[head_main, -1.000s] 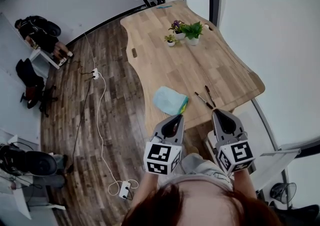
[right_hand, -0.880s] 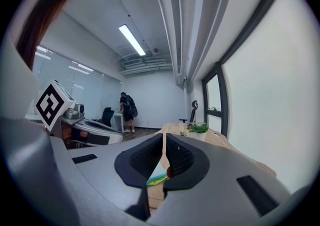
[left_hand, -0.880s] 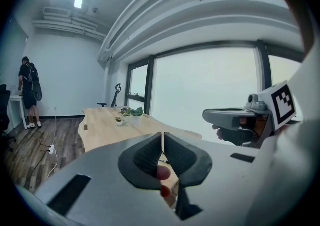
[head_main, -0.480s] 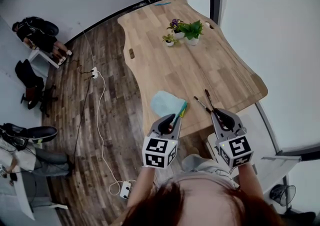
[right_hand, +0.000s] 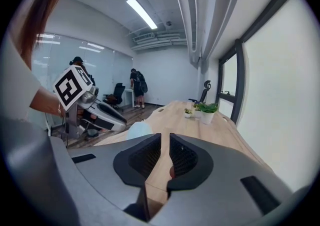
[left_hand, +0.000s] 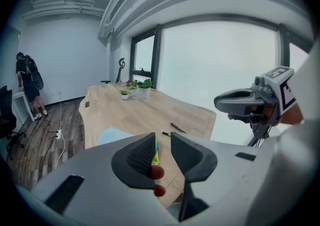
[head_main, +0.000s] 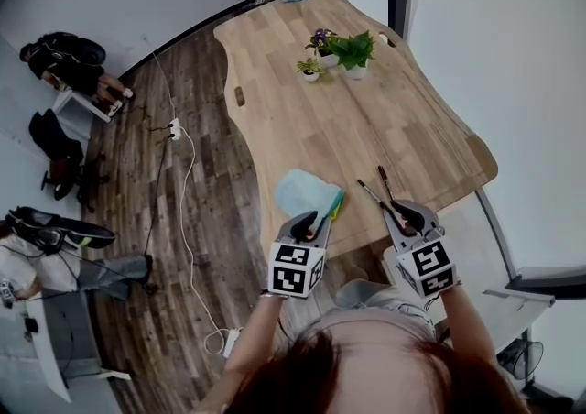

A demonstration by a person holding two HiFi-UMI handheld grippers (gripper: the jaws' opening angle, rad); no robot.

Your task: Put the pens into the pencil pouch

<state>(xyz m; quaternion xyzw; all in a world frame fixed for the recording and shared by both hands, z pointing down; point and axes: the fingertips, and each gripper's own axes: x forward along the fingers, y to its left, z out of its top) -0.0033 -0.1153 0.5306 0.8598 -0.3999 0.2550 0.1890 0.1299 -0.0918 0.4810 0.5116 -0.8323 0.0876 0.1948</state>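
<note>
In the head view the pale blue pencil pouch (head_main: 305, 190) and two pens (head_main: 373, 194) lie by the tabletop (head_main: 366, 110)'s near edge, their near ends covered by the left tongs (head_main: 314, 218) and right tongs (head_main: 409, 215). The left gripper view shows its tongs, which have just been opening, apart and empty, with the pouch's green edge in the gap. The right gripper view shows tongs that have also just been opening, with a narrow, empty gap; the pens cannot be made out there.

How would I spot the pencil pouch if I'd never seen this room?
Find the long wooden table, then its near edge, far from the potted plants. The pencil pouch lies there, left of two thin dark pens. Unlike them, it is flat, wide and pale blue, with a green and yellow edge.
</note>
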